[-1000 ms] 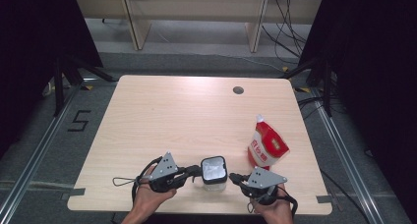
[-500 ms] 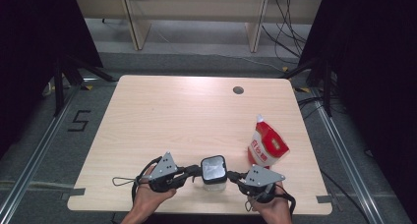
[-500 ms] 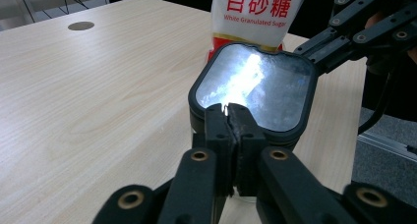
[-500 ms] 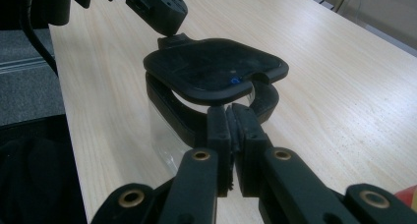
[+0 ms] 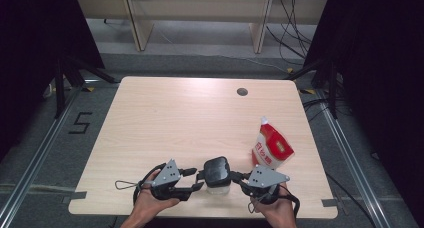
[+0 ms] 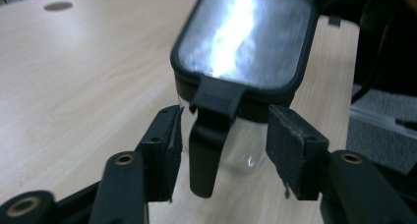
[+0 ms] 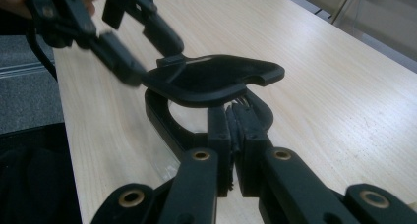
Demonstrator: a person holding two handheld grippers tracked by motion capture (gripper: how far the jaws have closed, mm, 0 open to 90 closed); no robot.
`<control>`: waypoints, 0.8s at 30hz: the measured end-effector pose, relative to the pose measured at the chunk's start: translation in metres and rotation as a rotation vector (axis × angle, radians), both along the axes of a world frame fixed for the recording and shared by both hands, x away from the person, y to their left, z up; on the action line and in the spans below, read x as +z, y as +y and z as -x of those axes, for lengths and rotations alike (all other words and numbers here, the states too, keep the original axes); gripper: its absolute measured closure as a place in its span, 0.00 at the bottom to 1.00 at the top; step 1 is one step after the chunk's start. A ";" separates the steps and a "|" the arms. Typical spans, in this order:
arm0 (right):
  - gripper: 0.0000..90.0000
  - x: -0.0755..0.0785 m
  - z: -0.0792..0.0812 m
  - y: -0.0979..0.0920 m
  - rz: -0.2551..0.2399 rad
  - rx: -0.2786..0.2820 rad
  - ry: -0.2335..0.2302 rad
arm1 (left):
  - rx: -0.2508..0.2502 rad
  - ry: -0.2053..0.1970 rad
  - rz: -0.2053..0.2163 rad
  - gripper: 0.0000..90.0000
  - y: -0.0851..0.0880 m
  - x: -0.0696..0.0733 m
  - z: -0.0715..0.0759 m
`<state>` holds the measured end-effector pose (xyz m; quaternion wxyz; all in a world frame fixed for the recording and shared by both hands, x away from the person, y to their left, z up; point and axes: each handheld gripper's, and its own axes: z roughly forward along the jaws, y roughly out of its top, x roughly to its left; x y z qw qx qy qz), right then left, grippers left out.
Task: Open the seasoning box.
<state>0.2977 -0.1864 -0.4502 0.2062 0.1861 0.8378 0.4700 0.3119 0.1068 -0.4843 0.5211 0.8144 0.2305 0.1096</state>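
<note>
Left gripper [image 5: 196, 179] first: its jaws have just been opening and now stand apart either side of the hanging black latch tab [image 6: 209, 135], pads clear of it, so that clip looks freed. Next along, the small clear square container with a black clip-on lid [image 5: 217, 175] sits at the near edge of the pale wooden table [image 5: 190, 118], right between the two grippers. From the right gripper view the lid [image 7: 211, 79] tilts up off the container's rim, so I'd judge the job in hand is getting it open. The right gripper [image 7: 235, 135] is clamped tight on what looks like the container's latch on its side, likely steadying it while the left one works. Further right, a red and white plastic pouch with a white spout [image 5: 270, 145] stands near the table's right edge, well clear of the action. Hard to tell: what's inside the container, since glare washes over the lid in the left gripper view, and exactly which part the right pads pinch
</note>
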 end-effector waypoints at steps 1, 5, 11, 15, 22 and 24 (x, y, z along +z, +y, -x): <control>0.97 0.001 0.000 0.000 0.005 0.001 -0.001 | -0.023 0.006 -0.025 0.51 -0.002 -0.005 -0.002; 0.97 0.002 0.001 0.002 -0.002 0.000 -0.007 | -0.031 0.014 -0.067 0.53 -0.002 -0.014 -0.006; 0.97 0.003 0.000 0.003 0.010 0.013 -0.010 | -0.060 0.003 -0.083 0.67 0.000 -0.021 -0.011; 0.97 0.004 0.001 0.004 0.001 0.009 -0.016 | -0.065 -0.008 -0.084 0.73 0.001 -0.023 -0.013; 0.98 0.010 0.002 0.010 -0.007 0.011 -0.032 | -0.058 -0.018 -0.086 0.81 0.001 -0.023 -0.012; 0.98 0.012 0.003 0.011 -0.008 0.014 -0.030 | -0.074 -0.041 -0.099 0.81 0.002 -0.022 -0.014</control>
